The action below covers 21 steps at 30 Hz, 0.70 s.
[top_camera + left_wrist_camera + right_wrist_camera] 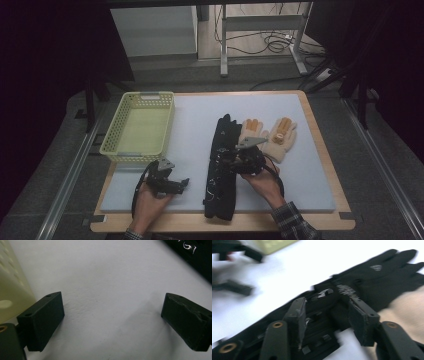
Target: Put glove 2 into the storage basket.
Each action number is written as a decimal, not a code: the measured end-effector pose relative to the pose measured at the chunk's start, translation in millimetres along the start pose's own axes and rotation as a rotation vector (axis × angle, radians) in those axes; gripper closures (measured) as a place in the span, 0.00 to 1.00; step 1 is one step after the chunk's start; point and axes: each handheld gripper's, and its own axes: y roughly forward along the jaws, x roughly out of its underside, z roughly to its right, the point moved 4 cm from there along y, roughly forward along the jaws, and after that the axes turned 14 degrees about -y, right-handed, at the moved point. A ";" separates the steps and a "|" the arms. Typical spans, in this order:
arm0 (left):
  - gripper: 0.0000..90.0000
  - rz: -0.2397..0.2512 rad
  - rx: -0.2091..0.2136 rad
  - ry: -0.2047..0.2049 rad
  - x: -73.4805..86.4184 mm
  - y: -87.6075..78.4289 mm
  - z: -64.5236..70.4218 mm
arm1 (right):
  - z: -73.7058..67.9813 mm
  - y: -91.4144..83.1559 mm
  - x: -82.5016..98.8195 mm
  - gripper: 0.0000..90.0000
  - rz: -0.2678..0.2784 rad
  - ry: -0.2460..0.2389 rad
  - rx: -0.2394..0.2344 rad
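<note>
**Right Jaws Poised Over the Black Glove**

We see the right gripper (235, 159) over the black glove (222, 165), which lies lengthwise down the desk (190, 130), fingers pointing away from us; the jaws stand part open astride its cuff, not yet pinching. The left gripper (172, 186) rests well aside, jaws wide and empty, near the yellow basket (112, 145). The right gripper view shows the strap detail; the high view shows the tan gloves (267, 136) just beside.

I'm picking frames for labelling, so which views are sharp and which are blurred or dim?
High view: dim but sharp, black glove readable on the pale mat. Left gripper view: sharp and evenly lit, soft shadows beside the jaws. Right gripper view: motion-smeared, glove edges streaked, mat overexposed to white.
</note>
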 end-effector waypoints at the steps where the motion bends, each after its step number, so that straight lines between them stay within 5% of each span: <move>1: 0.06 0.000 0.000 -0.002 0.1 0.0 0.2 | 4.8 3.5 -1.1 0.57 -0.003 0.006 0.009; 7: 0.06 0.000 0.001 -0.002 0.1 0.0 0.1 | 37.8 31.5 -10.9 0.59 -0.051 0.008 0.073; 12: 0.06 0.000 0.001 -0.003 0.1 0.0 0.1 | 52.8 56.0 -18.9 0.47 -0.076 0.020 0.091; 17: 0.06 0.000 0.001 -0.002 0.1 0.0 0.1 | 61.5 81.9 -13.2 0.38 -0.160 0.003 0.098; 18: 0.06 0.000 0.001 -0.002 0.1 0.1 0.1 | 60.6 84.7 -11.2 0.39 -0.157 -0.029 0.115; 21: 0.06 -0.001 0.000 -0.001 0.1 0.1 0.2 | 57.5 84.2 -12.1 0.54 -0.162 -0.011 0.115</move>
